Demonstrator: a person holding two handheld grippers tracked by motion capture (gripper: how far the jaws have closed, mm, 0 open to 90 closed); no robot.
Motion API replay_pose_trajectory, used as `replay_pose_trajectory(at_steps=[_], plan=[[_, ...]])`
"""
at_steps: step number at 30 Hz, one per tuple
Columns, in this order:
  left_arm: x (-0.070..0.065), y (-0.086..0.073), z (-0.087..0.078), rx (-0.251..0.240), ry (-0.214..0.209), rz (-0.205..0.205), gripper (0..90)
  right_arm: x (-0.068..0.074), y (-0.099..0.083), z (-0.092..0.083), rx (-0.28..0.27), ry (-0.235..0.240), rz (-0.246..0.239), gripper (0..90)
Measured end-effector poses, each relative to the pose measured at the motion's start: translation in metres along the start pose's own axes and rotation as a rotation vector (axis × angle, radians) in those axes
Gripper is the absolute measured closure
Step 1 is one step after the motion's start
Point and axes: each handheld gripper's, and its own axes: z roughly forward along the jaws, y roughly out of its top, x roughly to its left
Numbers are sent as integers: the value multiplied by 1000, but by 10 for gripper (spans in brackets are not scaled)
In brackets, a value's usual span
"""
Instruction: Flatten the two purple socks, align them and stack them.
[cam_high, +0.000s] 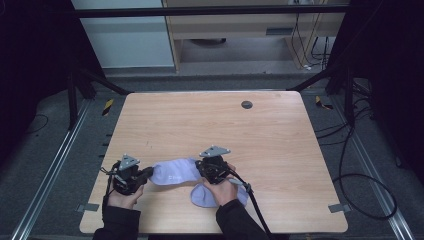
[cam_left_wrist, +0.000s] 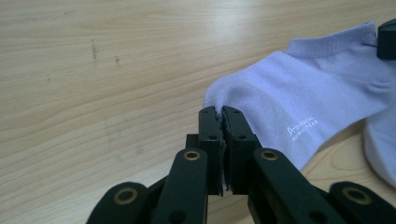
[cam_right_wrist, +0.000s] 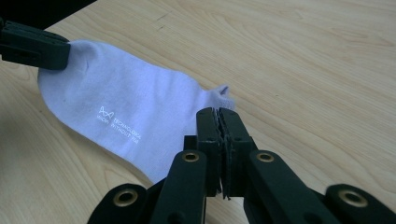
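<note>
Now I'm holding the lavender sock (cam_high: 172, 172) stretched along the table's (cam_high: 280, 150) near edge, nine to three o'clock: left gripper (cam_left_wrist: 219, 114) clamping one end, right gripper (cam_right_wrist: 218, 114) clamping the other; a second sock (cam_high: 202, 196) is lying at five o'clock.

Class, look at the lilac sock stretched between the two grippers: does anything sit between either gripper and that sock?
Nothing visible does. The left gripper and the right gripper are each already shut on opposite ends of the lilac sock.
</note>
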Motion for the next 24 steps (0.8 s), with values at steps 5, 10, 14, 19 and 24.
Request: replay_pose_trajectory(at_steps=[5, 10, 14, 19, 24], plan=[[-13, 6, 1, -6, -22, 13, 870, -10, -3, -22, -14, -5, -8, 883], [-31, 10, 5, 9, -52, 43, 870, -20, -7, -40, -23, -12, 4, 884], [-46, 15, 5, 4, -77, 62, 869, -25, -11, -55, -17, -11, -1, 883], [-62, 17, 6, 16, -107, 90, 869, -29, -17, -77, -28, -6, -3, 883], [-74, 20, 8, 20, -133, 113, 869, -34, -23, -94, -24, -19, -17, 882]])
